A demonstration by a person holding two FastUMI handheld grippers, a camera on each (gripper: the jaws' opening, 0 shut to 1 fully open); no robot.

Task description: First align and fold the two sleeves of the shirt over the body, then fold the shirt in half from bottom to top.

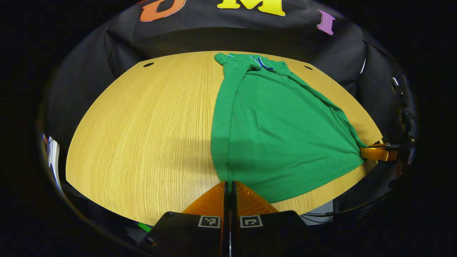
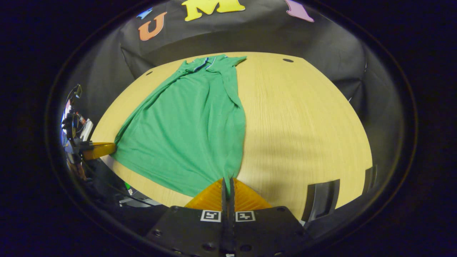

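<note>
A green shirt (image 1: 278,128) lies lengthwise on the wooden table (image 1: 150,135), collar at the far end, both sleeves folded in over the body. My left gripper (image 1: 229,182) is shut on the hem's left corner at the near edge. The right gripper (image 1: 364,151) shows at the far right of the left gripper view, pinching the other hem corner. In the right gripper view the shirt (image 2: 192,125) runs away from my right gripper (image 2: 227,179), which is shut on the hem's right corner. The left gripper (image 2: 113,148) holds the opposite corner at that view's left.
The table (image 2: 307,121) is round-fronted with small dark holes (image 1: 148,64) near its far corners. Black cloth walls the booth behind. A dark chair back (image 2: 321,200) stands by the table's near right edge. Cables and gear (image 2: 73,125) hang beside the left gripper.
</note>
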